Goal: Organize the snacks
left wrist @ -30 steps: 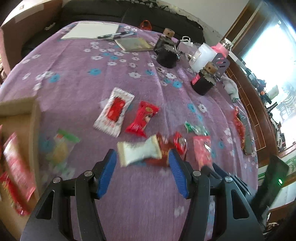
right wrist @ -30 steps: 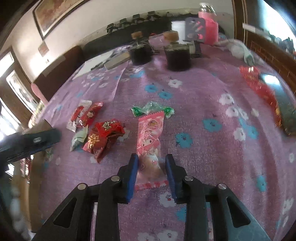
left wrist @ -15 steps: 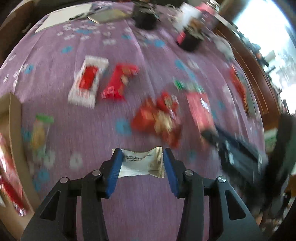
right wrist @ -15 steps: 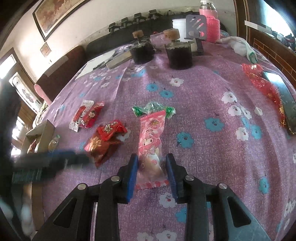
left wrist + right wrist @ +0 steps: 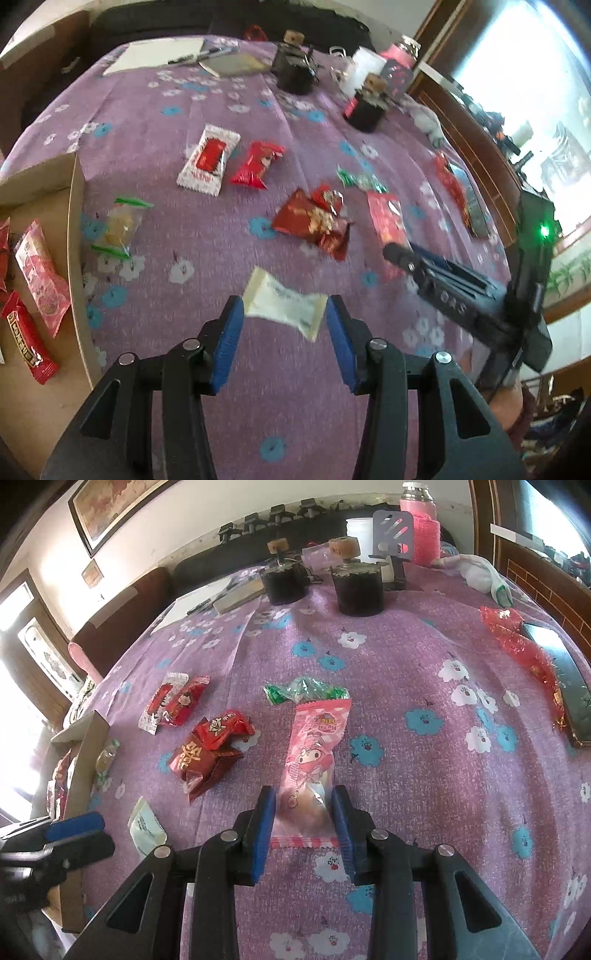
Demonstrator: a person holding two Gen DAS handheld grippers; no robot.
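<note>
Lifted white packet [image 5: 284, 301] (tilted) spans left gripper [image 5: 284, 317] pads.

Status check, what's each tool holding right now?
Left tool shut on white snack packet. Right tool shut on pink snack packet. Cardboard box to the left; nothing in the way.

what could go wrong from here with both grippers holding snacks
1. The left gripper pinches the white packet only by its crimped ends; it hangs tilted and could slip before reaching the cardboard box.
2. The right gripper squeezes the pink packet near its lower end, so the long upper part may sag or the snack be crushed.
</note>
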